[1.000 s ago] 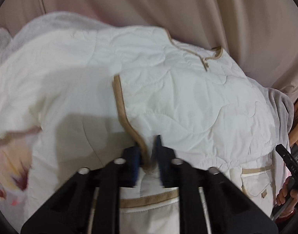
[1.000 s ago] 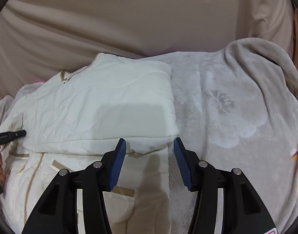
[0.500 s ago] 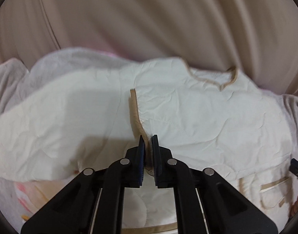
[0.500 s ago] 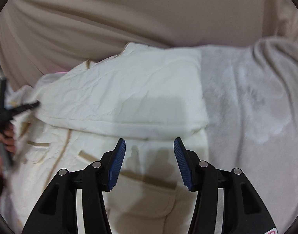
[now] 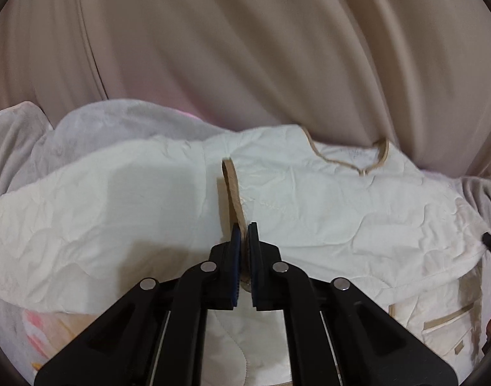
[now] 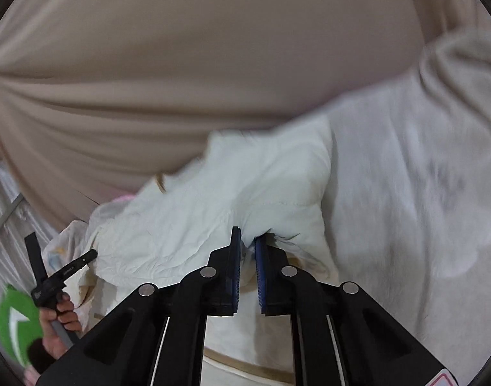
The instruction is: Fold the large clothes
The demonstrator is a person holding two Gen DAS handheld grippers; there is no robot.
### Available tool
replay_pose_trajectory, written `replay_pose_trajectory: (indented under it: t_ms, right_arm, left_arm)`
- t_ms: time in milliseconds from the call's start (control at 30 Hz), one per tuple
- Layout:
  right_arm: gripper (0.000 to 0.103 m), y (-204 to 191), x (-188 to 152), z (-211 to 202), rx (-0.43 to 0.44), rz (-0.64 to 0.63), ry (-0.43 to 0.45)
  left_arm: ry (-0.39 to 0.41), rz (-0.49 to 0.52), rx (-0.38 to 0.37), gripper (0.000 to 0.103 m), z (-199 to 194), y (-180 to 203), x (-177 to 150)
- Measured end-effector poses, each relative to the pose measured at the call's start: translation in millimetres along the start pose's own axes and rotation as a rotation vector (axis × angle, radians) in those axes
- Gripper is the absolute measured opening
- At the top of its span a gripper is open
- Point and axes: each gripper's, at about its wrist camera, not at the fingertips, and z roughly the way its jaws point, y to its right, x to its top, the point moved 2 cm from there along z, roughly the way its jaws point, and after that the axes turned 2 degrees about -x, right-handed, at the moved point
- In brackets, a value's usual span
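A large white quilted jacket (image 5: 325,212) with tan trim lies on a grey blanket. My left gripper (image 5: 244,228) is shut on the jacket's tan-edged front hem (image 5: 231,189), which stands up from the pads. In the right wrist view my right gripper (image 6: 248,241) is shut on a bunched fold of the same jacket (image 6: 232,199) near its right side, lifting it slightly. The tan neckline (image 5: 364,164) shows at the far right of the left wrist view. A tan-trimmed pocket (image 5: 451,328) lies low on the right.
A beige curtain (image 5: 245,48) hangs close behind the bed. The grey fleece blanket (image 6: 415,199) spreads to the right of the jacket. The left gripper (image 6: 60,273) and the hand holding it show at the lower left of the right wrist view.
My right gripper has moved forward and closed on the jacket's fold; it was open before. My left gripper stays shut on the hem and has lifted it, the view tilting up toward the curtain.
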Motion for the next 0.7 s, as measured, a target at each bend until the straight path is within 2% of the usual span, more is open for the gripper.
replay_pose_trajectory:
  t_ms: [67,133,167,200,233,333,400,467,533,567,600,667,700]
  right_arm:
    - [0.007,-1.7,-3.4,-6.6,-0.018,-0.056,0.031]
    - [0.007,19.0,-13.0,23.3,-0.136,-0.062,-0.084]
    - [0.007,34.6,-24.0,43.3,-0.212,-0.055,-0.171]
    - [0.007,46.6,-32.0,50.9,-0.236,-0.039,-0.205]
    - [0.005,54.8,-35.0,49.9,-0.216,-0.011,-0.207]
    - [0.01,64.1,-28.8,28.0,-0.181,0.043,-0.192]
    - [0.017,63.0,-25.0,8.8,-0.212,0.003,-0.174]
    - [0.024,52.6,-21.2,-8.6,-0.273,-0.074,-0.142]
    - [0.025,37.8,-16.3,-16.9,-0.309,-0.16,-0.116]
    - [0.028,27.5,-13.4,-14.0,-0.31,-0.197,-0.107]
    - [0.031,18.6,-9.9,-14.3,-0.304,-0.225,-0.098]
    - [0.031,-3.3,-5.5,-6.4,-0.289,-0.277,-0.087]
    - [0.031,-13.9,-3.2,1.5,-0.278,-0.299,-0.091]
  left_arm:
    - [-0.018,0.028,0.022,0.004,9.0,0.5,-5.8]
    - [-0.109,0.061,0.076,0.0,37.6,2.0,-24.5]
    - [-0.142,0.065,0.109,0.0,48.0,0.4,-32.8]
    - [-0.155,0.055,0.099,0.0,54.1,-2.0,-38.0]
    - [-0.15,0.041,0.089,0.0,52.7,-3.9,-36.5]
    - [-0.143,0.02,0.069,0.0,47.2,-8.7,-31.9]
    - [-0.141,0.006,0.045,0.0,41.2,-10.8,-31.1]
    - [-0.135,-0.037,-0.022,0.001,30.1,-11.7,-28.3]
    - [-0.132,-0.083,-0.091,0.018,19.4,-11.1,-22.9]
    - [-0.129,-0.099,-0.112,0.037,16.6,-9.1,-20.4]
    - [-0.123,-0.108,-0.123,0.052,15.7,-5.0,-18.5]
    - [-0.139,-0.097,-0.154,0.063,20.6,8.5,-17.4]
    - [-0.168,-0.082,-0.177,0.063,27.7,16.7,-18.4]
